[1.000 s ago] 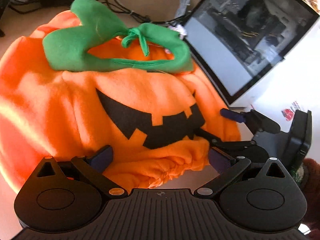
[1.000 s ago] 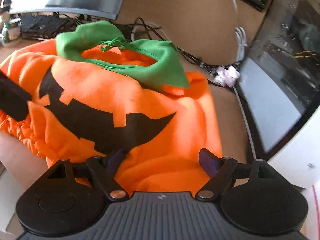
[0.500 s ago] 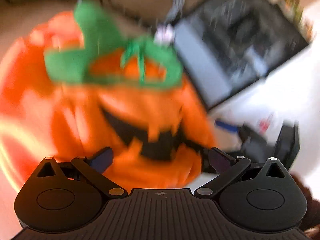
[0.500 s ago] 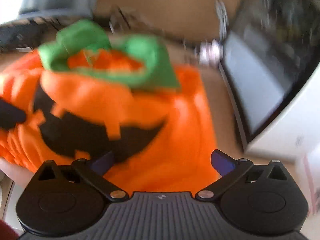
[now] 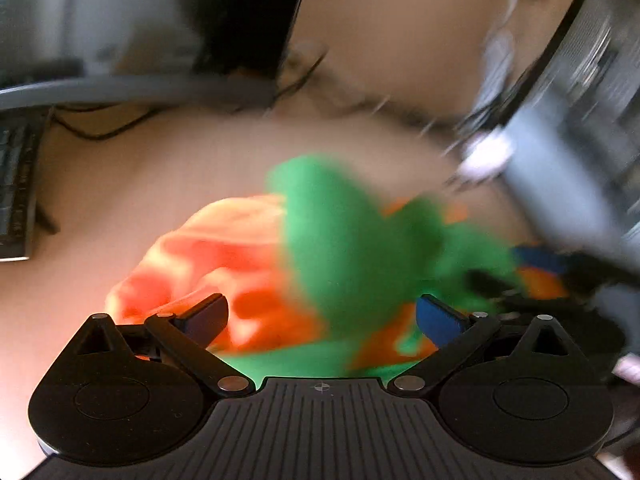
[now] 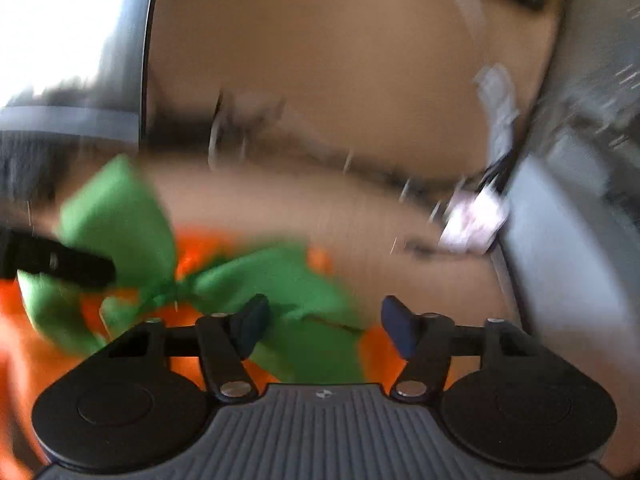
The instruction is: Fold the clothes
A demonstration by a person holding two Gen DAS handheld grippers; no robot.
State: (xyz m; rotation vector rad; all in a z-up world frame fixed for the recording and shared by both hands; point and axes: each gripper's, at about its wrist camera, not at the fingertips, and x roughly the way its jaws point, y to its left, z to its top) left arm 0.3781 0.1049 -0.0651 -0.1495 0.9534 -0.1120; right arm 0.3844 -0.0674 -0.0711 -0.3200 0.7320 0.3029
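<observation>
An orange fleece pumpkin costume (image 5: 224, 264) with a green collar (image 5: 352, 248) lies on the tan desk. Both views are blurred by motion. My left gripper (image 5: 322, 316) is open over the collar end, its fingers astride the green and orange cloth with nothing pinched. My right gripper (image 6: 324, 326) is open over the tied green collar (image 6: 256, 280), with orange cloth (image 6: 24, 336) at the lower left. The left gripper's dark finger (image 6: 60, 262) shows at the left of the right wrist view. The right gripper (image 5: 532, 276) shows at the right of the left wrist view.
A monitor (image 5: 580, 92) stands at the right and another screen (image 6: 68, 40) at the back left. A keyboard (image 5: 16, 192) lies at the far left. Cables and a white plug block (image 6: 472, 220) run along the back of the desk (image 5: 160, 176).
Both grippers have moved forward fast over the costume, from its hem and black mouth to the green collar. Both stay open.
</observation>
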